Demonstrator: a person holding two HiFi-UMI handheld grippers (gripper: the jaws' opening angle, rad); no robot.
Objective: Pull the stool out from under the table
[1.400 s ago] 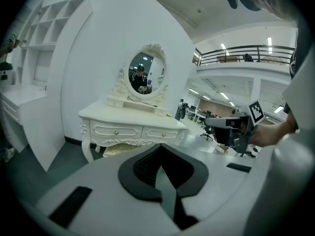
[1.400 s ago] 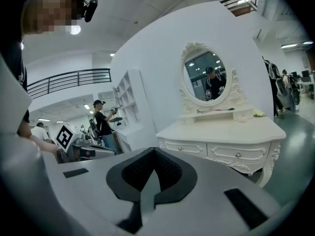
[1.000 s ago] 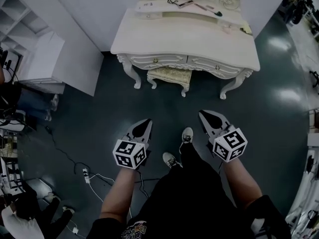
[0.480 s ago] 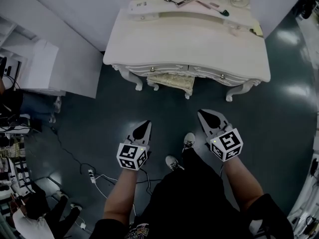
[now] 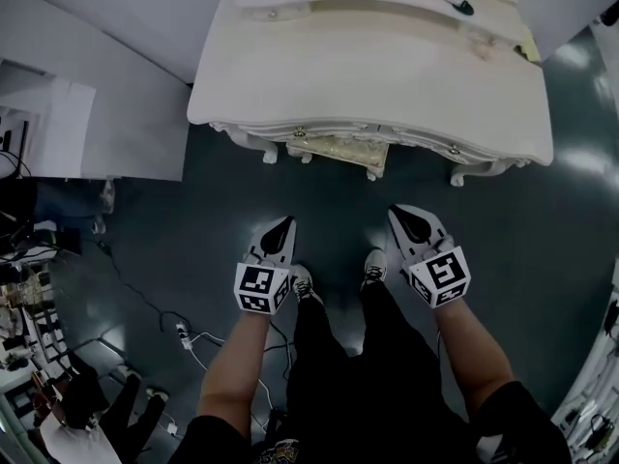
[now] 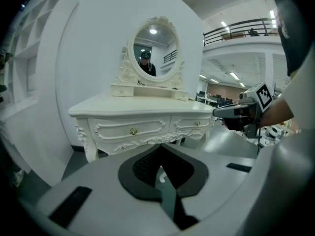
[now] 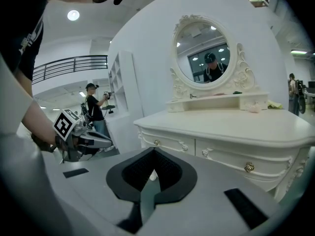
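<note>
Stool (image 5: 350, 151) tucked under dressing table (image 5: 368, 75), dead ahead between left gripper (image 5: 283, 226) and right gripper (image 5: 401, 214) — both jaws pressed together, empty.

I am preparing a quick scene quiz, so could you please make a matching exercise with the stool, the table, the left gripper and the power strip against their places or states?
Things:
1. stool
2. table
3. left gripper
4. power strip

Places or states:
a. lying on the dark floor
b. white, standing over the stool
c. shut, nothing between its jaws
d. tucked underneath the table

Pairs: 1-d, 2-b, 3-c, 4-a
</note>
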